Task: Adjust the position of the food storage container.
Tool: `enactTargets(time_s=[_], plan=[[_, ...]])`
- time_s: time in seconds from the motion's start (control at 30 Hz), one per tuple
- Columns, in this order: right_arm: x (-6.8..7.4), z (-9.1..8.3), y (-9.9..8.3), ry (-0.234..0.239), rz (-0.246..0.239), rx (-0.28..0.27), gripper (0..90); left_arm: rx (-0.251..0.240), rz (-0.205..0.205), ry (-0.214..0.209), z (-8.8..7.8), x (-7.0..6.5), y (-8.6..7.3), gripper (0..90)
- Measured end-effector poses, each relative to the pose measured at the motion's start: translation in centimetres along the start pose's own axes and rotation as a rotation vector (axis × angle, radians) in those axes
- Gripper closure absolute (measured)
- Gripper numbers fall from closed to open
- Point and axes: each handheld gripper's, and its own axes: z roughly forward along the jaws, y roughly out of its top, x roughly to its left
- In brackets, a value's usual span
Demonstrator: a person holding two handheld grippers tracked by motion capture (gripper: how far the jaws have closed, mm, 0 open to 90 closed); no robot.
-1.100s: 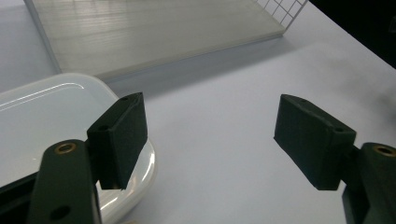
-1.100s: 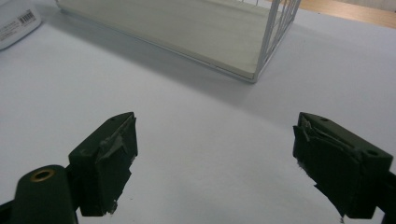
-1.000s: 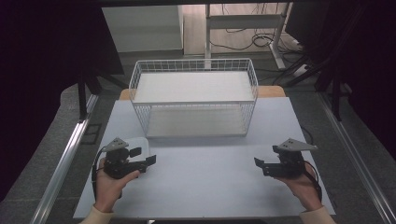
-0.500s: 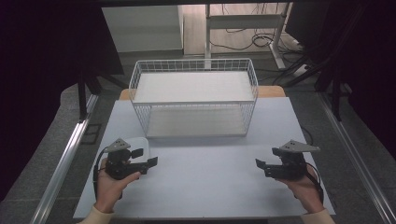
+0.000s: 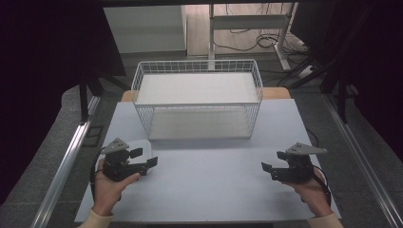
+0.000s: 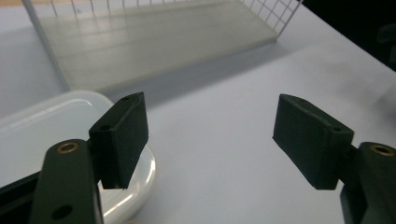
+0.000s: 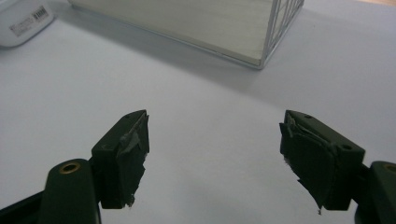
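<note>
The white dish (image 5: 139,151) lies on the table (image 5: 209,190) near its left edge, in front of the wire basket's (image 5: 197,102) left corner. Our left gripper (image 6: 210,140) hangs just over the dish's rim, jaws spread with nothing between them. Our right gripper (image 7: 215,154), well apart on the right, has just been closing slightly but gapes wide, empty.

Looks like a lab or test room, not a home: pale work table (image 5: 209,185) on bare grey floor (image 5: 57,128), metal rail (image 5: 62,166) left of the left gripper (image 5: 142,164), loose cables (image 5: 252,40) and desk legs (image 5: 211,28) far beyond the wire basket (image 5: 197,102).
</note>
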Motion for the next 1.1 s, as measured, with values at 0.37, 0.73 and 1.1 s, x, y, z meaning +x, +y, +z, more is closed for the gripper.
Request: enactTargets(time_s=[0.37,0.73,1.1], plan=[[-0.2,-0.2,0.0,0.001,0.0,0.01,24.7,0.007,0.026,0.047,-1.5,1.5,2.5,27.3],[-0.1,0.0,0.0,-0.011,0.006,0.024,24.4,0.035,0.002,0.094,-1.5,4.0,3.9,27.7],[-0.2,-0.1,0.0,-0.029,0.019,0.026,23.4,0.073,-0.002,0.158,-1.2,7.1,5.8,28.0]])
